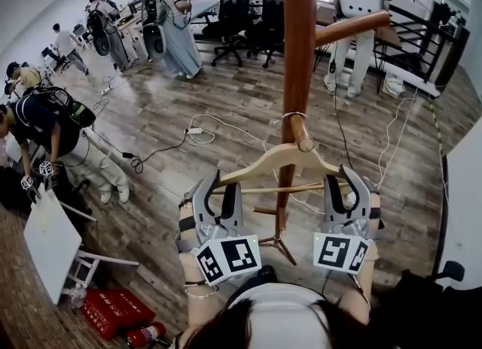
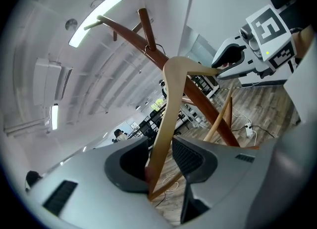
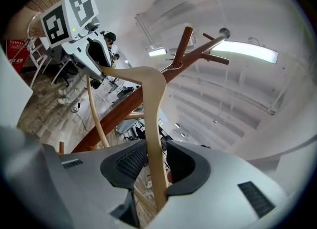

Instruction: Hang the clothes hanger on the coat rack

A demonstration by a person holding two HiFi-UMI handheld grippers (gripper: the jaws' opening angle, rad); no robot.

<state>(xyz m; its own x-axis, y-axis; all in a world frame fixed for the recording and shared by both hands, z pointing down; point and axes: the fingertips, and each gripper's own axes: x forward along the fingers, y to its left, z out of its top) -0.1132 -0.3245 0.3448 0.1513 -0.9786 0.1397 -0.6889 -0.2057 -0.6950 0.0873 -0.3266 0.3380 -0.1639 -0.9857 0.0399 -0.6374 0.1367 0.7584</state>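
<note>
Here the wooden hanger [image 1: 275, 160] is hanging by its wire hook [image 1: 290, 116] on a short lower peg [image 1: 301, 133] of the coat rack [image 1: 299, 53], its arms spreading to either side of the rack's brown pole. The left gripper [image 1: 218, 188] is sitting at one arm, just beside the pole, with its fingers standing spread and the arm passing loosely between them. The right gripper [image 1: 348, 182], on the pole's other side, is pinching the other arm between its pads.

Below, the rack's feet [image 1: 280, 243] are resting on a grey-brown plank floor [image 1: 226, 99], where cables [image 1: 196, 133] are trailing away from the pole. Beyond the rack, office chairs [image 1: 233, 8] are standing by a black railing [image 1: 422, 38], and several people [image 1: 173, 19] are working well apart from it. A white table [image 1: 49, 242] is sitting far off on the rack's left-gripper side, with a red box [image 1: 113, 311] near it. A long ceiling light [image 2: 96, 18] is glowing above the rack's top pegs.
</note>
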